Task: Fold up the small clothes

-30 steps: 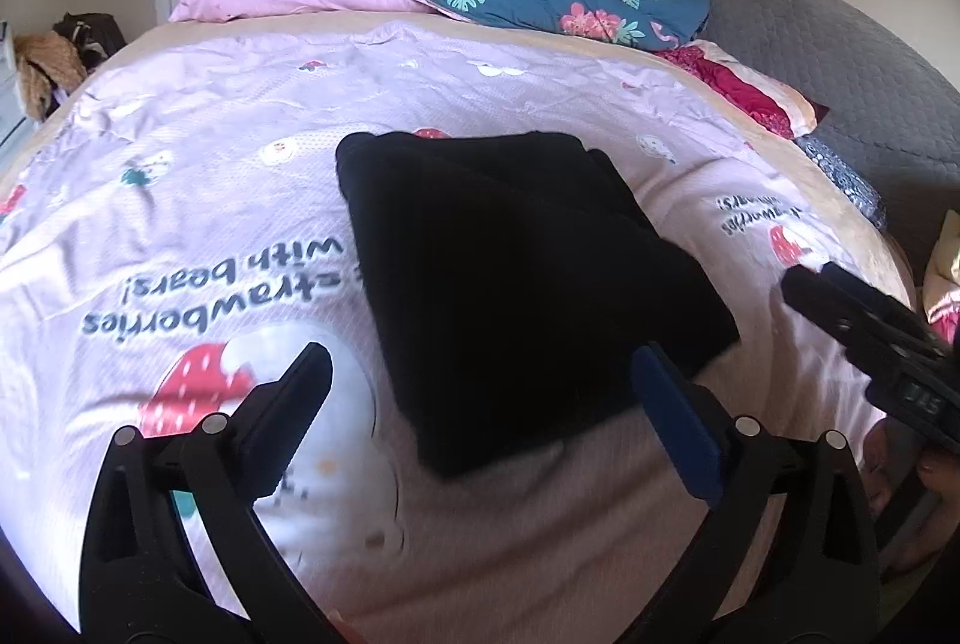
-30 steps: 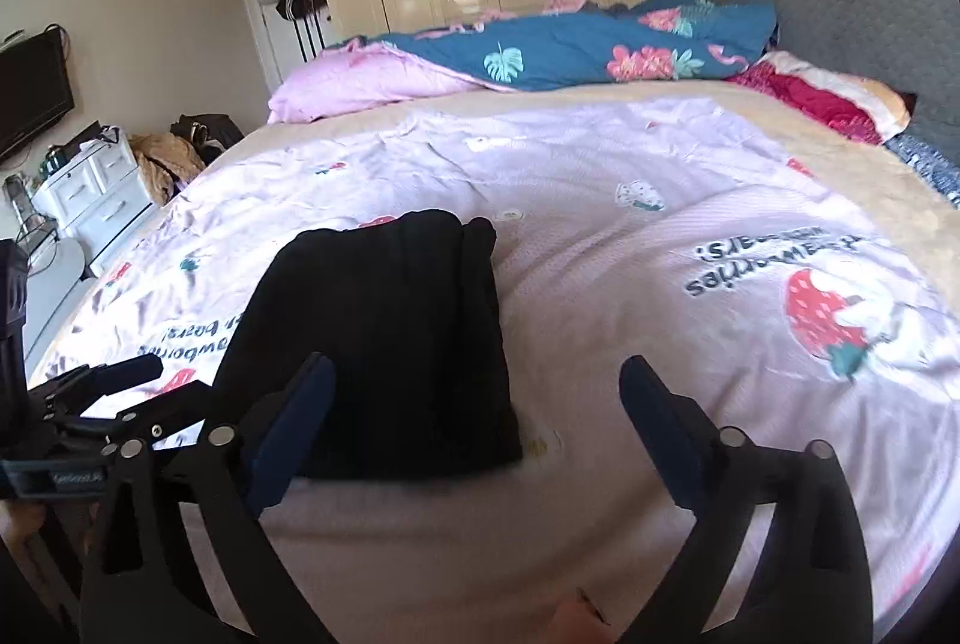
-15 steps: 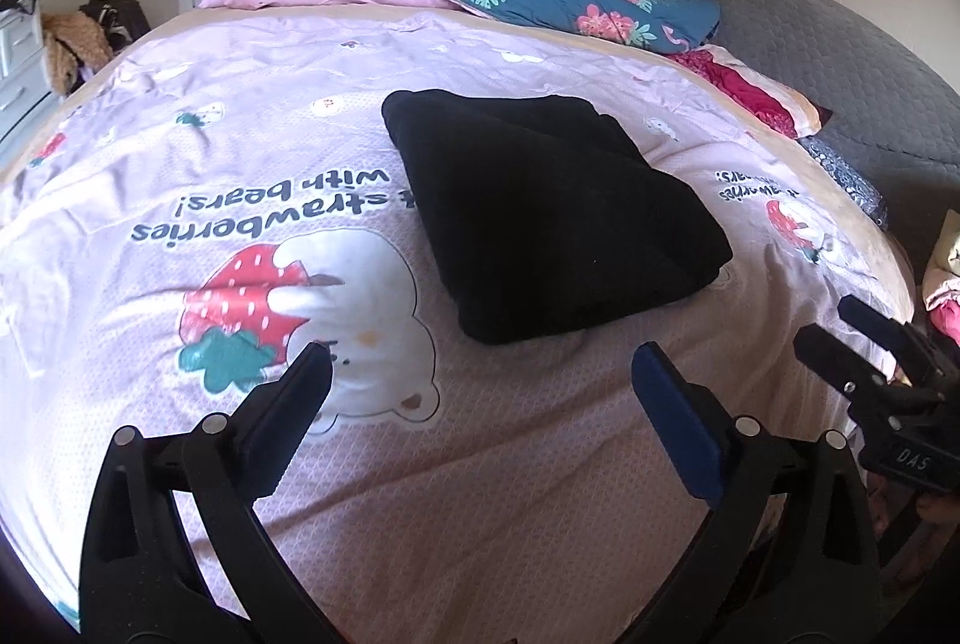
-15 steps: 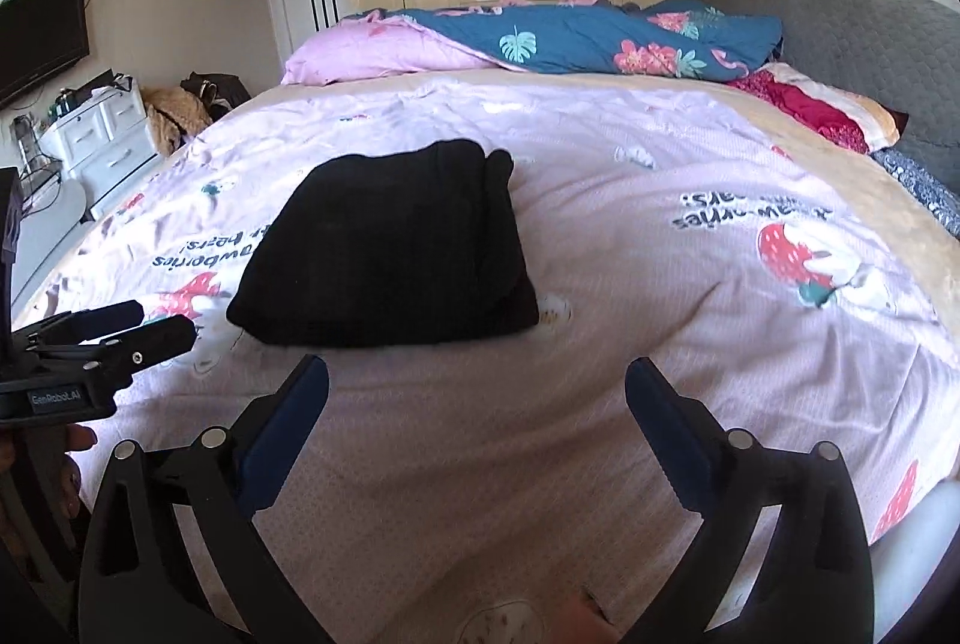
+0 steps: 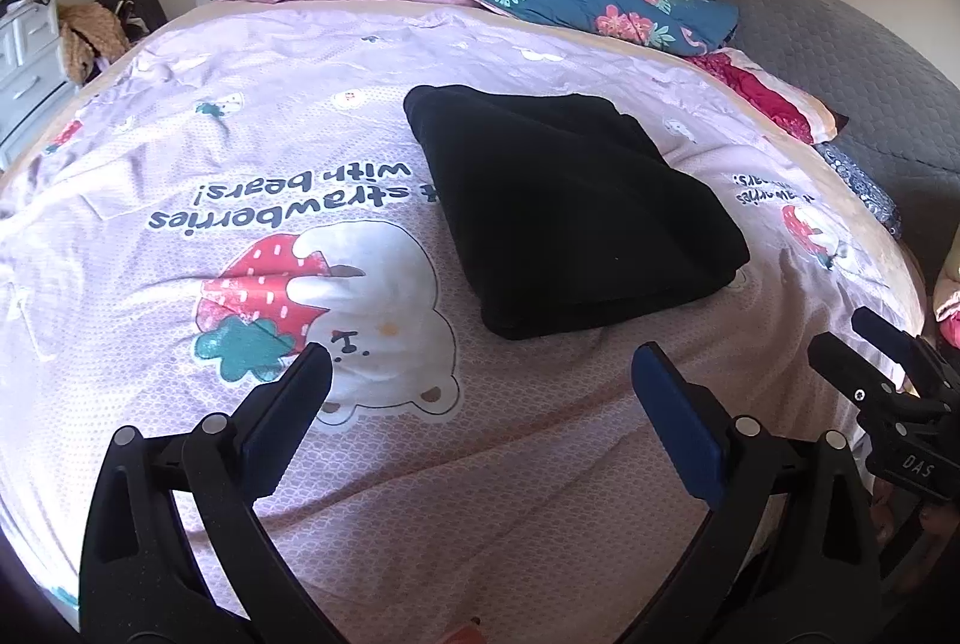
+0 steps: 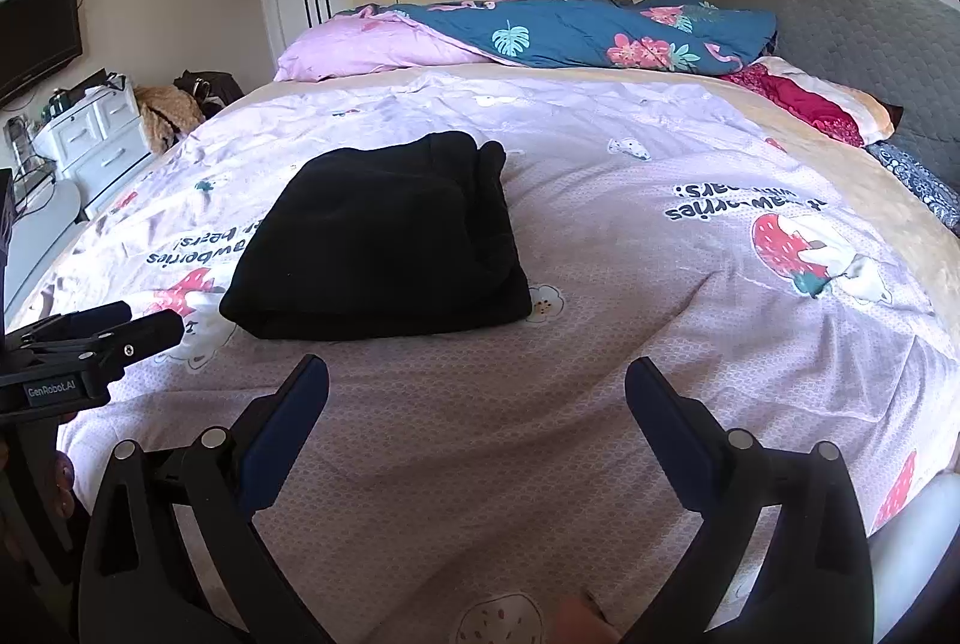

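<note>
A black garment (image 5: 570, 212) (image 6: 384, 248) lies folded into a thick rectangle on the lilac strawberry-print bed cover (image 5: 180, 164) (image 6: 690, 284). My left gripper (image 5: 480, 374) hangs open above the cover, well short of the garment's near edge, with nothing between its fingers. My right gripper (image 6: 477, 380) is open too, pulled back from the garment's near right corner. Each gripper shows in the other's view: the right one (image 5: 864, 362) at the right edge, the left one (image 6: 120, 323) at the left edge.
A pink and blue floral quilt (image 6: 540, 35) is heaped at the far end of the bed. Red and patterned pillows (image 5: 774, 98) lie against the grey headboard (image 6: 870, 38). A white drawer unit (image 6: 90, 134) and piled bags (image 6: 198, 92) stand left of the bed.
Both grippers have drawn back from the folded black garment toward the bed's near edge. The garment has stayed in place on the cover.
</note>
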`<state>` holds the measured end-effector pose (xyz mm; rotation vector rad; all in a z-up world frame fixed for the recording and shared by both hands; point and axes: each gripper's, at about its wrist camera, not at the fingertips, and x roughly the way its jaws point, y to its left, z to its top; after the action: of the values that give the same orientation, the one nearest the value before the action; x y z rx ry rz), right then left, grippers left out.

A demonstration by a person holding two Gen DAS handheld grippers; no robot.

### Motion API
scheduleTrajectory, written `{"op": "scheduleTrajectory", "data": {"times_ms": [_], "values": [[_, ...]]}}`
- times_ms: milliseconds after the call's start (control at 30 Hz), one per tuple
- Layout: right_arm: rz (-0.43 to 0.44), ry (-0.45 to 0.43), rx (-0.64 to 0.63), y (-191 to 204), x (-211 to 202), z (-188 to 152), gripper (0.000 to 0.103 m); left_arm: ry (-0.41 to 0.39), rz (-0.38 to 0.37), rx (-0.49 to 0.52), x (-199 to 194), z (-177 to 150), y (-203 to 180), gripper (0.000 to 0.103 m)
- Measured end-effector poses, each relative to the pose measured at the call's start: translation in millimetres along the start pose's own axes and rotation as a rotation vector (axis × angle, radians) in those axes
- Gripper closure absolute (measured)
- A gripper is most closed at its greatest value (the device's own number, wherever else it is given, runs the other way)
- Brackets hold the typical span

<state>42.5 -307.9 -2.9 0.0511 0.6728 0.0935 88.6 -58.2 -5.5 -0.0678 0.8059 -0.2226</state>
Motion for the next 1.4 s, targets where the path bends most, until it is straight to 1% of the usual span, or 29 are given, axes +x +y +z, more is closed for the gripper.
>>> {"op": "scheduleTrajectory", "data": {"times_ms": [300, 633, 767, 833, 967, 1100, 1233, 1400], "values": [[-0.001, 0.000, 0.003, -2, 0, 0, 0.004, -0.005, 0.023, 0.002, -2, 2, 3, 0.009], [-0.006, 0.001, 0.000, -3, 0, 0, 0.004, 0.003, 0.024, 0.006, -1, 1, 2, 0.009], [-0.009, 0.002, -0.001, -3, 0, 0, 0.004, 0.004, 0.044, 0.014, -1, 1, 1, 0.009], [-0.011, 0.003, 0.000, -3, -1, -1, 0.004, 0.007, 0.033, 0.009, -1, 1, 1, 0.009], [-0.015, 0.008, 0.002, -3, 1, -1, 0.004, 0.012, 0.034, 0.011, 0, 1, 1, 0.009], [-0.022, 0.012, 0.005, -4, 1, -1, 0.004, 0.012, 0.014, 0.011, 1, 1, 1, 0.009], [-0.038, 0.013, 0.014, -7, 1, -2, 0.004, 0.029, 0.000, 0.011, 4, 0, 0, 0.009], [-0.072, 0.008, 0.063, -23, -5, -4, 0.004, 0.025, 0.020, 0.020, 4, -1, 2, 0.009]]}}
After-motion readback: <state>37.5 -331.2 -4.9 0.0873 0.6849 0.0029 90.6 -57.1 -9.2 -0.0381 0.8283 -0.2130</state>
